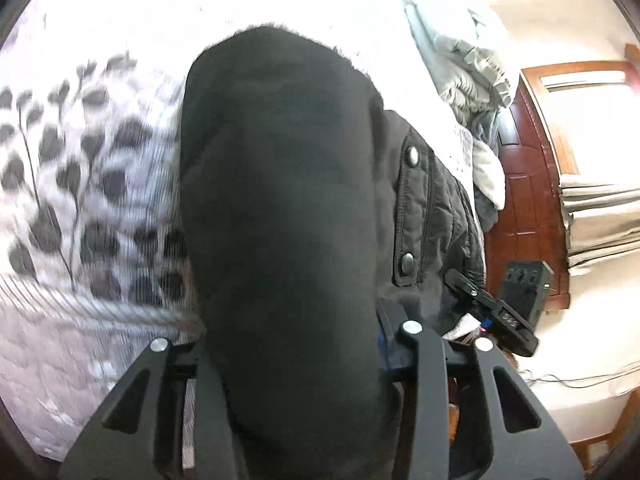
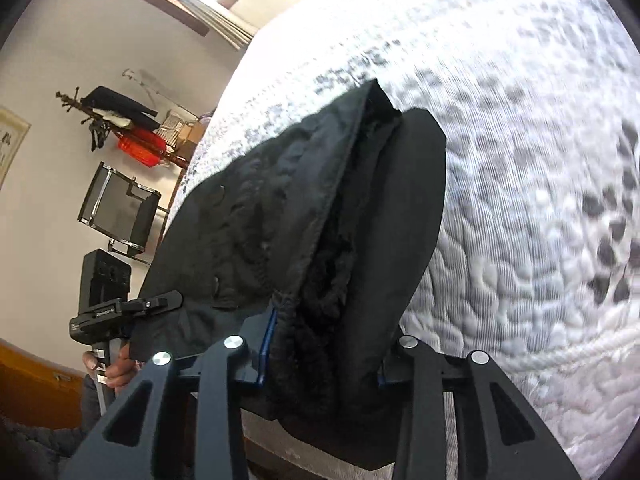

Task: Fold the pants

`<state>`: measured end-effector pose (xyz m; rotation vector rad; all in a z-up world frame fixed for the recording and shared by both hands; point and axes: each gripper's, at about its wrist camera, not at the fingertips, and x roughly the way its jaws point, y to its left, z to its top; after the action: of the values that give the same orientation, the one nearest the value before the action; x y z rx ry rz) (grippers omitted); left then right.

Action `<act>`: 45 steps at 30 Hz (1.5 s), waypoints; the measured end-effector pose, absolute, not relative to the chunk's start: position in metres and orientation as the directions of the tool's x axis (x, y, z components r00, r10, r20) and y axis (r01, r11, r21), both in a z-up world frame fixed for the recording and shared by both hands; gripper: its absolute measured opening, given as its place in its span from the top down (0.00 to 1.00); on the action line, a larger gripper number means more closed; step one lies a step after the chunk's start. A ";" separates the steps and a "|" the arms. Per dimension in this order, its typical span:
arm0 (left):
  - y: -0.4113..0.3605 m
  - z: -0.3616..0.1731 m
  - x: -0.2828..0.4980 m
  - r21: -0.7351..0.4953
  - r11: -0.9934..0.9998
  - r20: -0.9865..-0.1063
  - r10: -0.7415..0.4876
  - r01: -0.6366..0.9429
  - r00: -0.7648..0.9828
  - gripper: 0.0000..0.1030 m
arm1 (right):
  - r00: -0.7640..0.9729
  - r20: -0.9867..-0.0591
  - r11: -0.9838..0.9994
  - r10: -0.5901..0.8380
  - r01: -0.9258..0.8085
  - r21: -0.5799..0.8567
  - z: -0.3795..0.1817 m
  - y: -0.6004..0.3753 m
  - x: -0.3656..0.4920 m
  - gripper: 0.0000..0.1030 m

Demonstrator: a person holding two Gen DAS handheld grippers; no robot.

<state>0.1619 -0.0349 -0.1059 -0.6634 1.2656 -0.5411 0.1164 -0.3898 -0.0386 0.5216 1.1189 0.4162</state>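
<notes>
The black pants (image 1: 280, 200) fill the middle of the left wrist view, lifted off the bed, and my left gripper (image 1: 292, 340) is shut on a thick bunch of them. A quilted part with metal snaps (image 1: 412, 208) hangs to the right. In the right wrist view the pants (image 2: 280, 208) show a fuzzy black lining, and my right gripper (image 2: 324, 356) is shut on that folded edge between its blue pads (image 2: 267, 340). A hand (image 2: 116, 368) holds the left gripper's body (image 2: 112, 312) at the lower left, level with the pants' other corner.
The bed's white quilt with grey leaf print (image 1: 80, 184) (image 2: 520, 200) lies under the pants. Crumpled grey bedding (image 1: 472, 80) sits at the far right of the bed. A wooden door (image 1: 528, 184), a coat rack (image 2: 120, 120) and a black chair (image 2: 116, 212) stand beyond the bed.
</notes>
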 end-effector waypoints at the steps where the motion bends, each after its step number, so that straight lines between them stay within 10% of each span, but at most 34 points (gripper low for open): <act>1: -0.031 -0.102 0.165 -0.713 0.701 -0.678 -0.695 0.015 0.238 0.64 | 0.390 -0.732 0.810 0.559 -0.065 0.583 -0.034 -0.387 0.120 0.65; 17: -0.007 -0.091 0.289 -0.644 0.764 -0.711 -0.617 0.040 0.337 0.62 | 0.430 -0.739 0.844 0.519 -0.116 0.524 -0.026 -0.341 0.255 0.65; 38: -0.006 -0.138 0.284 -0.627 0.779 -0.747 -0.609 0.023 0.265 0.30 | 0.327 -0.769 0.816 0.549 -0.011 0.578 -0.089 -0.347 0.254 0.57; 45: -0.009 -0.144 0.283 -0.611 0.791 -0.754 -0.595 0.033 0.280 0.19 | 0.341 -0.752 0.791 0.563 0.040 0.611 -0.109 -0.363 0.245 0.37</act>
<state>0.2833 -0.0091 -0.1436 -0.5423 1.2264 -0.4496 0.2449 -0.3634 -0.1094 0.5965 1.1889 0.3678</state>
